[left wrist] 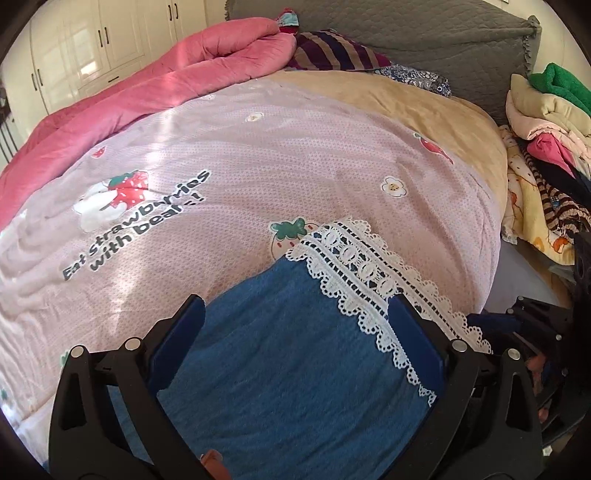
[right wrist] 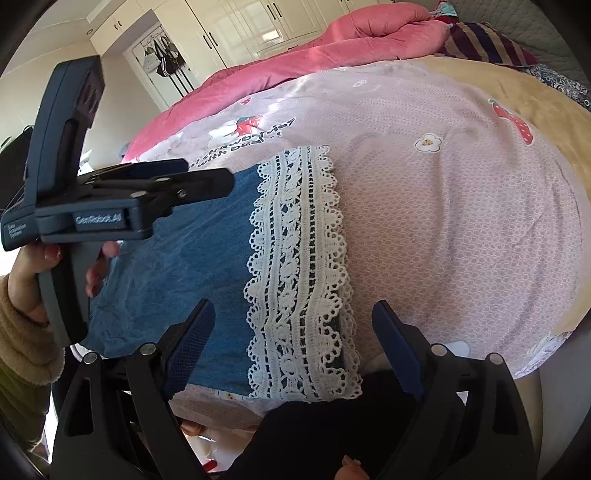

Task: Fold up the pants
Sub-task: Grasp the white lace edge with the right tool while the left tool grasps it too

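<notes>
Blue denim pants (left wrist: 288,354) with a white lace hem (left wrist: 373,280) lie flat on a pink strawberry-print bedspread (left wrist: 240,155). My left gripper (left wrist: 295,314) is open and hovers just above the denim, jaws wide on either side of it. In the right wrist view the pants (right wrist: 192,266) and lace hem (right wrist: 299,273) lie near the bed's front edge. My right gripper (right wrist: 293,317) is open over the lace end and holds nothing. The left gripper (right wrist: 207,181) shows from the side, held by a hand above the denim.
A rolled pink quilt (left wrist: 177,70) lies along the far left of the bed. Striped and floral pillows (left wrist: 332,51) lean on a grey headboard (left wrist: 424,33). A pile of clothes (left wrist: 546,147) sits at the right. White wardrobes (right wrist: 236,26) stand behind.
</notes>
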{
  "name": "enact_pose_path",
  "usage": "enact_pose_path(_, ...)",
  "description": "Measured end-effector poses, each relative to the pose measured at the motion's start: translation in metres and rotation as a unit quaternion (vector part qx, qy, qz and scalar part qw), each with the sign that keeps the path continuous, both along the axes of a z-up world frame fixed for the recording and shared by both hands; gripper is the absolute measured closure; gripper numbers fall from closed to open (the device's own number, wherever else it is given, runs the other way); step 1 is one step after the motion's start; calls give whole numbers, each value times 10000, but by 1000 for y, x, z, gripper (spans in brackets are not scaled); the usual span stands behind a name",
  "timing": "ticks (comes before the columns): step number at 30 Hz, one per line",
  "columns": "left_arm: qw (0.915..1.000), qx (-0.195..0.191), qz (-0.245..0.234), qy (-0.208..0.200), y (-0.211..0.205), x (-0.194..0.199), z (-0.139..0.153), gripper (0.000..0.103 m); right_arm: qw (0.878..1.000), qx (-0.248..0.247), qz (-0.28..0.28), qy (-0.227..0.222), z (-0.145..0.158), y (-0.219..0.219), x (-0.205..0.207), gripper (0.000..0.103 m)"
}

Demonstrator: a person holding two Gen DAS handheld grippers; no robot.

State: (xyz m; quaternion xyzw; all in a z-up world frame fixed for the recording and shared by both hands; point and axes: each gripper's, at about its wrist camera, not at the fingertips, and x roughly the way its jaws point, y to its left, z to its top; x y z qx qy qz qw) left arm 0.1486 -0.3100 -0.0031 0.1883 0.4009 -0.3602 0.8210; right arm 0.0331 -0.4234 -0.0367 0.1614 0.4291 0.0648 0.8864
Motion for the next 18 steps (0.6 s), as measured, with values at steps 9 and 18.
enact_pose_path(9,9997,-86,-125,184,-14,23,-13,10,9999,-4,70,127,-10,-1,3,49)
enact_pose_path(18,9960,-329,-585,596,-27,43,-25,10,10000,-26,-9,-4,-1,-1,-7,63)
